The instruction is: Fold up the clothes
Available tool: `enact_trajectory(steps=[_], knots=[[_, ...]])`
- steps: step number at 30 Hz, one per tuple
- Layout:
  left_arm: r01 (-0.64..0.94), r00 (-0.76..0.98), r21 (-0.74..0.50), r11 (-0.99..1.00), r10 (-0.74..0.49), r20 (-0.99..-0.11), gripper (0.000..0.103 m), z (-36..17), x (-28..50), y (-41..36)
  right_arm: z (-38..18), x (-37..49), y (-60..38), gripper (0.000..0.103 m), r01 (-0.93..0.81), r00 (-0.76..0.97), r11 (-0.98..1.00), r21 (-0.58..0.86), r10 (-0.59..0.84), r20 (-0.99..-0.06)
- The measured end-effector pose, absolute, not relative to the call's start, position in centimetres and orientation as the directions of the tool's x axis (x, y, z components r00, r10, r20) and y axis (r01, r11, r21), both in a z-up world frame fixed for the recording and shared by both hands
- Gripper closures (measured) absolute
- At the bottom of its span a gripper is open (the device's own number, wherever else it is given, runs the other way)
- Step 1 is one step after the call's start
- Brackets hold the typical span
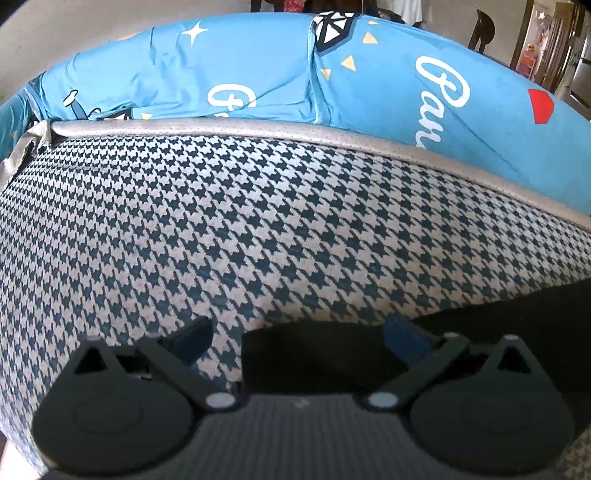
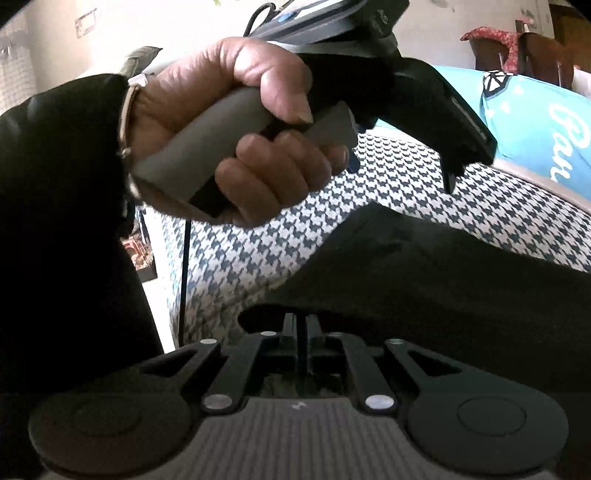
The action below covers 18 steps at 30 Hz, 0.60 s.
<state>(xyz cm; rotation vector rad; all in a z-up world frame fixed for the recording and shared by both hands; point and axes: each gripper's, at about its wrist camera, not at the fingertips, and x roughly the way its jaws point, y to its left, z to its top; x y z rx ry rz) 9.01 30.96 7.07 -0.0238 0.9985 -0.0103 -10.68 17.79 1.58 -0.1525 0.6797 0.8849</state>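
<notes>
A black garment (image 2: 424,288) lies on a houndstooth-patterned bed surface (image 1: 258,221). In the right wrist view my right gripper (image 2: 301,326) is shut, its two fingers pressed together on the garment's near edge, which hides the tips. My left gripper (image 1: 297,338) hovers low over the bed with its fingers spread wide. One corner of the black garment (image 1: 314,358) sits between them, and nothing is pinched. A hand (image 2: 240,129) in a black sleeve holds the left tool above the cloth.
Blue printed bedding (image 1: 258,74) with white lettering is bunched along the far side, behind a grey piped seam (image 1: 221,127). A chair (image 1: 484,31) and doorway stand beyond at the right. The bed's left edge (image 2: 170,258) drops to the floor.
</notes>
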Motion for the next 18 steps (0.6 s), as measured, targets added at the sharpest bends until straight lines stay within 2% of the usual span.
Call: enact_trajectory(steps=[6, 8, 13, 18], knots=[[0.001, 0.524, -0.016, 1.0, -0.014, -0.852, 0.0, 6.6, 9.1, 31.8, -0.6, -9.1, 19.3, 0.096, -0.748, 0.408, 0.64, 0.176, 0.653, -0.638], [-0.003, 0.516, -0.006, 1.0, -0.004, -0.856, 0.0, 6.4, 9.2, 32.1, -1.0, -8.8, 19.4, 0.098, -0.739, 0.431, 0.652, 0.172, 0.653, -0.623], [-0.003, 0.501, 0.008, 1.0, 0.009, -0.865, 0.0, 5.9, 8.9, 32.8, -0.2, -9.3, 19.4, 0.096, -0.733, 0.485, 0.674, 0.097, 0.617, -0.62], [0.032, 0.481, -0.009, 0.999, -0.024, -0.877, 0.0, 5.5, 8.1, 32.9, 0.5, -10.2, 18.3, 0.095, -0.742, 0.461, 0.662, 0.109, 0.621, -0.634]])
